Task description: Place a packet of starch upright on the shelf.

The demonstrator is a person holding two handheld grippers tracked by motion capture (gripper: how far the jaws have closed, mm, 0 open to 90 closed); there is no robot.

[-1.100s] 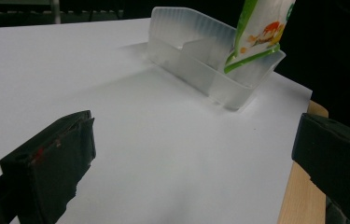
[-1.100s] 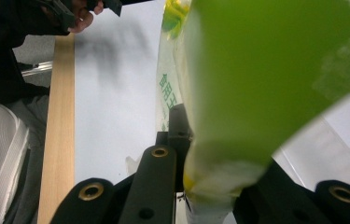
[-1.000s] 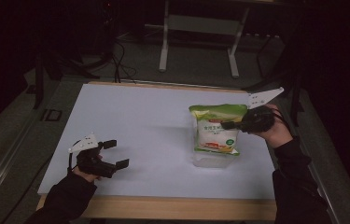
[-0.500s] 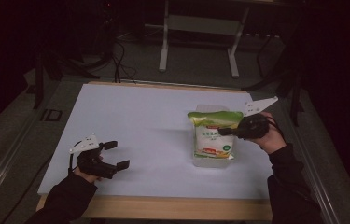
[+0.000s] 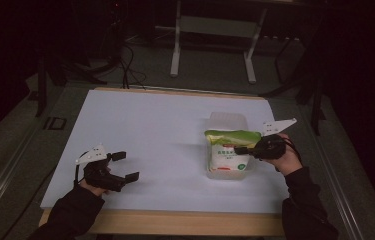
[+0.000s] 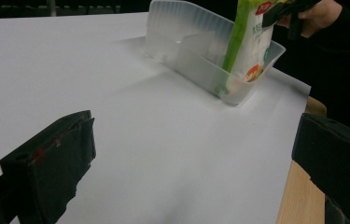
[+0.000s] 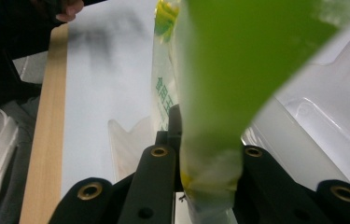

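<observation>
Dark room w/ cables and a metal frame stand (image 5: 210, 30) on the floor behind; up front a wood-edged table (image 5: 185, 222) covered by a white sheet (image 5: 160, 130).

Clear plastic bin (image 5: 227, 122) sits on the sheet toward the right edge, approx midway between near and far edges. It's long and narrow w/ ribbed walls; left gripper view shows a divider wall inside (image 6: 196, 46).

Green-and-white snack bag (image 5: 230, 150) stands upright in the bin's near-end compartment, bottom inside the walls, green top sticking up above the rim. In left gripper view the bag (image 6: 249, 42) leans a bit against the near end wall.

Right gripper (image 5: 242, 149) comes in from the right side, jaws pinched tight on the bag's upper edge; right gripper view shows the crinkled bag (image 7: 219, 93) clamped between both black jaws.

Left gripper (image 5: 125, 166) rests near the sheet's near-left corner, well apart from bin, jaws spread wide w/ nothing between them.
</observation>
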